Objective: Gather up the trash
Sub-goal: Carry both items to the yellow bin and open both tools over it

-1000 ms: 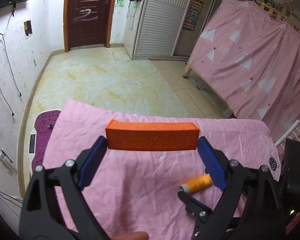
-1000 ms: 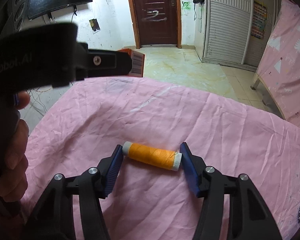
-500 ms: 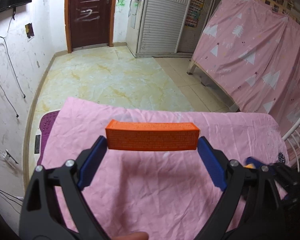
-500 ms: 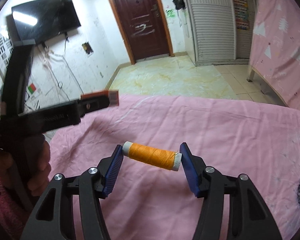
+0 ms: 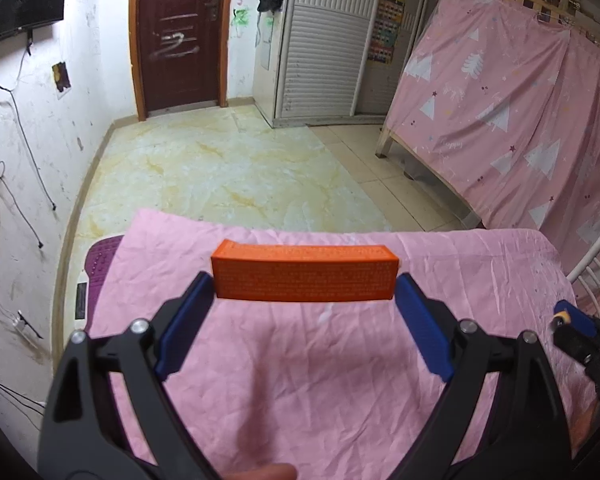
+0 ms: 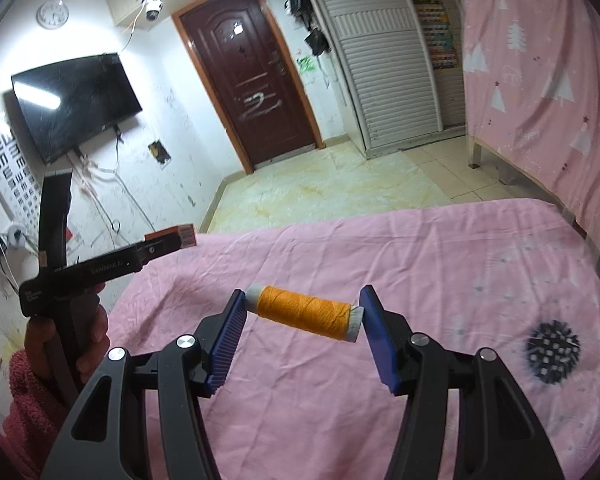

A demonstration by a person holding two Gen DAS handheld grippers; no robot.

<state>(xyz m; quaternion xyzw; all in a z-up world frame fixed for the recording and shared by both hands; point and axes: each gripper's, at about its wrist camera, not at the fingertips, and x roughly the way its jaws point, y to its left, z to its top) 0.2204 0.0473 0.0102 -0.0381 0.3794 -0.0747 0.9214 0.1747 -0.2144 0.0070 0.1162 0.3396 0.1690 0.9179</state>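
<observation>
My left gripper [image 5: 305,280] is shut on a long orange box [image 5: 305,277], held by its two ends above the pink cloth-covered table [image 5: 292,380]. My right gripper [image 6: 302,310] is shut on an orange thread spool [image 6: 304,312] with white ends, held by its ends above the same table [image 6: 440,264]. In the right wrist view the left gripper [image 6: 168,242] shows at the left with the box's end [image 6: 182,236] sticking out. In the left wrist view the right gripper [image 5: 568,322] shows at the far right edge with a bit of the spool [image 5: 561,316].
A black spiky ball print or object [image 6: 553,356] lies on the cloth at the right. A purple mat [image 5: 96,272] lies on the floor past the table's left edge. A white rack [image 5: 592,264] stands at the right. Tiled floor and a pink-curtained bed [image 5: 512,120] lie beyond.
The right gripper has lifted the spool off the cloth and swung up and right. The left gripper with the box has risen a little and moved apart from the right one.
</observation>
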